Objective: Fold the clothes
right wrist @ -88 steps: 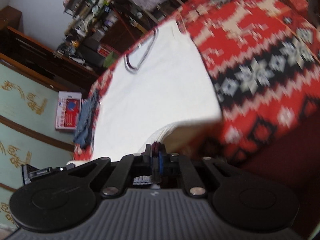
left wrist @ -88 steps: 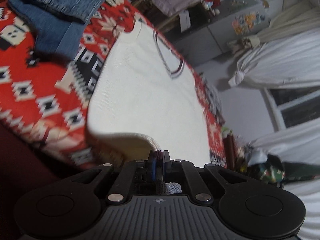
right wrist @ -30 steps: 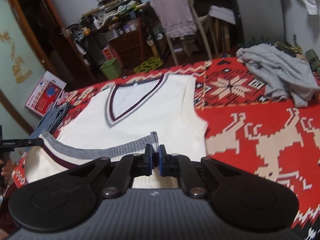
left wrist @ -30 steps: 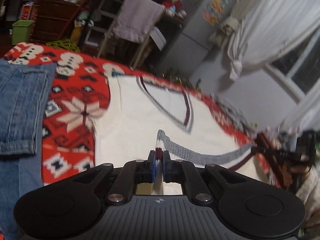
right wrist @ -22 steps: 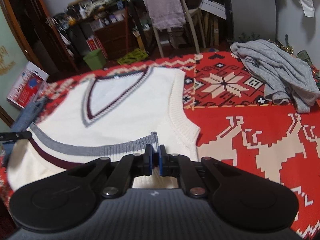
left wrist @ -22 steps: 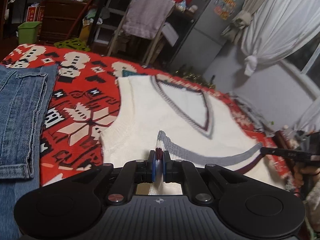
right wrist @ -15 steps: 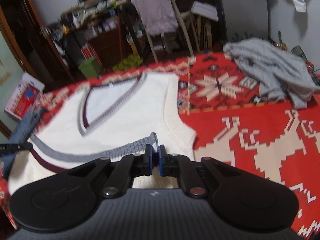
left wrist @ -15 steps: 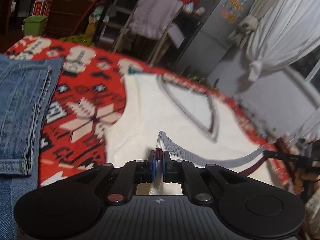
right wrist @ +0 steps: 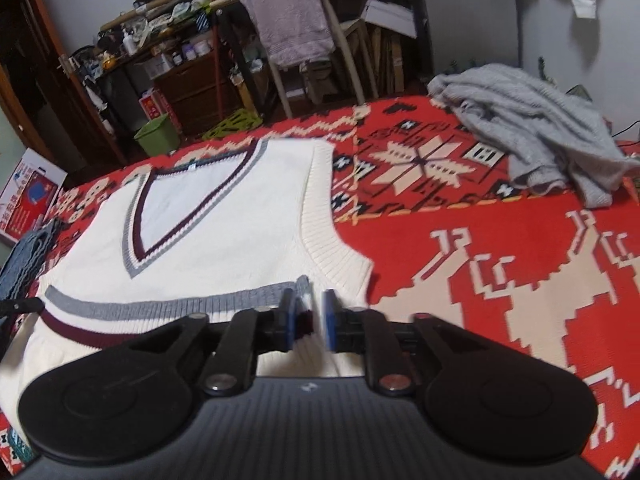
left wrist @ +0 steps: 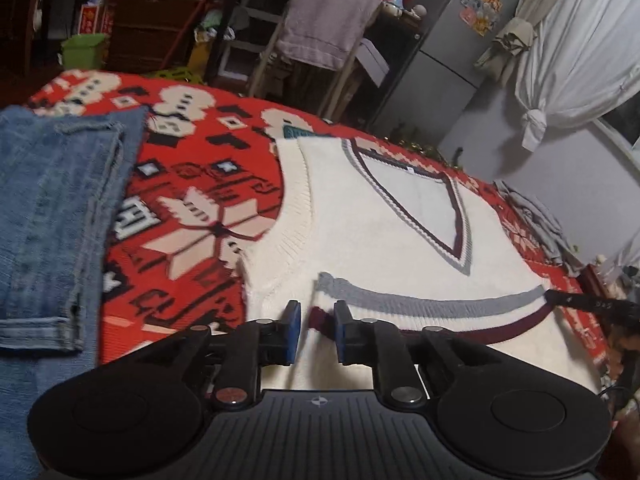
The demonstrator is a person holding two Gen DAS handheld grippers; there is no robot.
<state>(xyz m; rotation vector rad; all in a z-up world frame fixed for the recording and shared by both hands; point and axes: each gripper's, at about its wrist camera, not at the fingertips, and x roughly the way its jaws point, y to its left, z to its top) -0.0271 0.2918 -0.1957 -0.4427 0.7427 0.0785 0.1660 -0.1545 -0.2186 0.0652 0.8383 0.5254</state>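
While the hem lies doubled up over the chest, both tongs stand parted at its corners
Vest: white knit vest (left wrist: 384, 240) lies flat on the red patterned blanket (left wrist: 192, 216), its grey and maroon hem band (left wrist: 432, 300) folded up to just below the V-neck
Left tongs: left gripper (left wrist: 316, 330) has its blue pads apart, the maroon hem corner loose between them
Right tongs: right gripper (right wrist: 310, 316) likewise stands spread, the other hem corner between its pads
Left view only: folded blue jeans (left wrist: 52, 216) in full beside the vest, a fridge (left wrist: 460, 40) and a knotted white curtain (left wrist: 568, 52)
Right view only: crumpled grey sweater (right wrist: 532, 128) on the blanket well apart from the vest, a green bin (right wrist: 158, 134) on the floor
Both views: a chair draped with a mauve towel (right wrist: 292, 12) behind the blanket
Change from half a second ago: both pairs of pads were pinched shut on the hem corners; now they have let go, and the hem rests on the vest
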